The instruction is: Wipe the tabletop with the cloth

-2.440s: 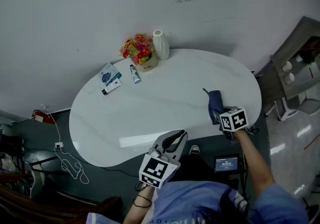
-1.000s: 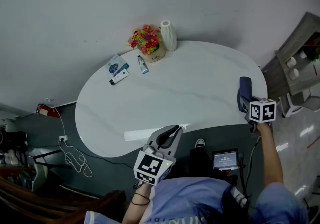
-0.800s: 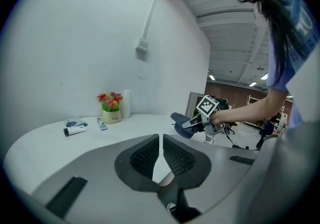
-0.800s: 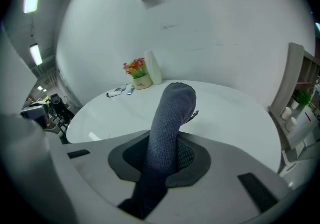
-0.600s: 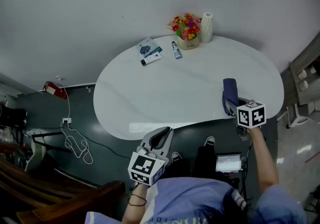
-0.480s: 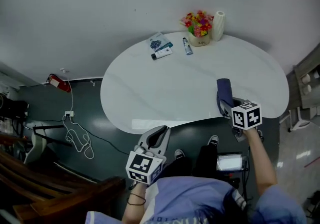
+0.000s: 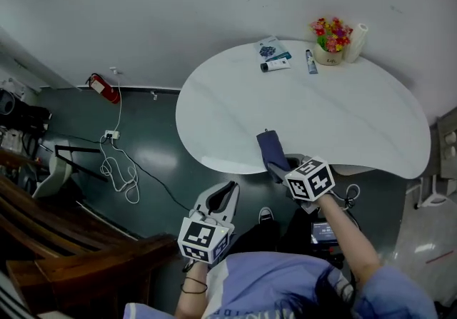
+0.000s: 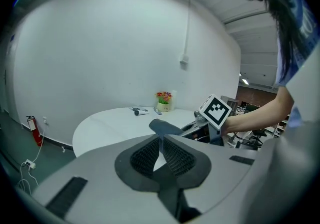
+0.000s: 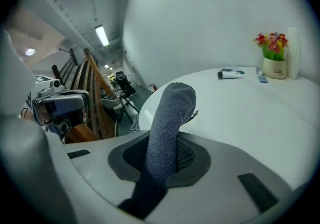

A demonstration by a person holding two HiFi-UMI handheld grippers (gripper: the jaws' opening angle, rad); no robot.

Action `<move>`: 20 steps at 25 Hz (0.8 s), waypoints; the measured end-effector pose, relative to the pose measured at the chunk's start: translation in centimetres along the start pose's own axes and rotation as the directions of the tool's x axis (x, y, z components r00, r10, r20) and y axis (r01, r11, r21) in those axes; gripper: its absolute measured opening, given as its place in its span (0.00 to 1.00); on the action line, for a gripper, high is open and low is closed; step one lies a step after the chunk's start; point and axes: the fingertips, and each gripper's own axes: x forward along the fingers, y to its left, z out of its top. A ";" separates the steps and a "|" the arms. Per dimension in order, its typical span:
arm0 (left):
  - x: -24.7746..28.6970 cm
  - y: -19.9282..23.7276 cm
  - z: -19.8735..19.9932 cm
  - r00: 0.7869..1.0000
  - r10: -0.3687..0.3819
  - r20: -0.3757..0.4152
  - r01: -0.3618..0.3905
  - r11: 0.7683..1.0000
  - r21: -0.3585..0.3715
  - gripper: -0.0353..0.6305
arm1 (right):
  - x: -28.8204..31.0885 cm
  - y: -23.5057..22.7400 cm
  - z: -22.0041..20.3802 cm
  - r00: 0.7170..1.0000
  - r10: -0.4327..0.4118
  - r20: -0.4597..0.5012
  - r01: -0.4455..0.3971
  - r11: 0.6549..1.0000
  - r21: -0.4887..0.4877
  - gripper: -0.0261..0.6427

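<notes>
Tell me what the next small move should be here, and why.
Probably push the right tongs forward, dragging the cloth across the tabletop toward the flower pot. The tongs are shut on the cloth, which sits at the tabletop's near edge, with bare white surface stretching ahead of it.

Left gripper (image 7: 227, 190): held low in front of the torso, short of the near edge of the table (image 7: 335, 118), pointing forward; jaws pressed together with nothing between them.
Left wrist (image 7: 191, 289): tucked close to the body, just behind the gripper.
Right gripper (image 7: 283, 168): at the table's near edge, jaws clamped on a dark blue cloth (image 7: 270, 149) that sticks out past the tips.
Right forearm (image 7: 350, 235): bare, stretched forward and slightly left from a blue sleeve (image 7: 389, 289).
</notes>
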 end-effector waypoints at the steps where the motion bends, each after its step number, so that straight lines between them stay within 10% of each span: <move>1: -0.4 0.1 -0.3 1.000 0.003 -0.002 -0.003 1.000 -0.003 0.08 | 1.1 1.3 -0.2 1.000 0.025 -0.012 -0.026 1.000 -0.015 0.15; 7: -1.6 0.1 -1.3 1.000 -0.003 -0.010 0.003 1.000 -0.015 0.08 | 5.1 4.6 -2.2 0.991 0.094 -0.094 -0.100 0.993 -0.063 0.15; 20: 2.8 -4.7 0.2 0.990 -0.135 -0.031 0.136 0.989 0.059 0.08 | -3.1 -7.7 -7.7 0.985 -0.143 -0.097 0.153 0.983 0.101 0.15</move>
